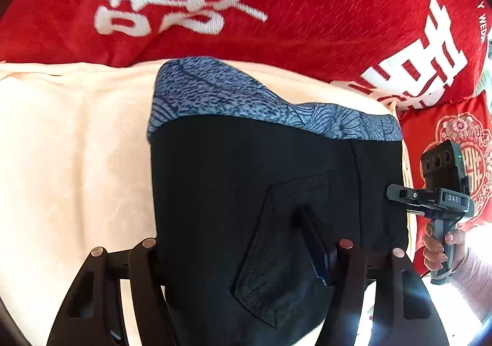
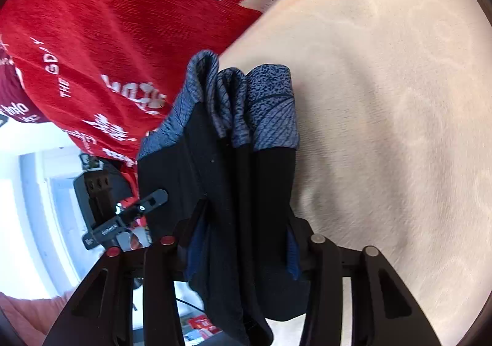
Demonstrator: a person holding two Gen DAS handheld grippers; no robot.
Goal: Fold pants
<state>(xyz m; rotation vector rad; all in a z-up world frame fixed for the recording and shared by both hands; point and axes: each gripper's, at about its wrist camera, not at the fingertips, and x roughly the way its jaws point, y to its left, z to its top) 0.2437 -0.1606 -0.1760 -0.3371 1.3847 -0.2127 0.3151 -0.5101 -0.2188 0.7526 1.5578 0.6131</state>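
The black pants have a blue patterned band at the far end and a back pocket. They hang over a cream blanket. My left gripper is shut on the near edge of the pants, cloth bunched between its fingers. In the right wrist view the pants hang in folds, band at the top, and my right gripper is shut on them. The right gripper also shows in the left wrist view, held by a hand at the pants' right edge.
Red cushions with white characters stand behind the blanket, with another red cushion at the right. In the right wrist view the red cushion is at the left, the left gripper's body beside it, and a bright room beyond.
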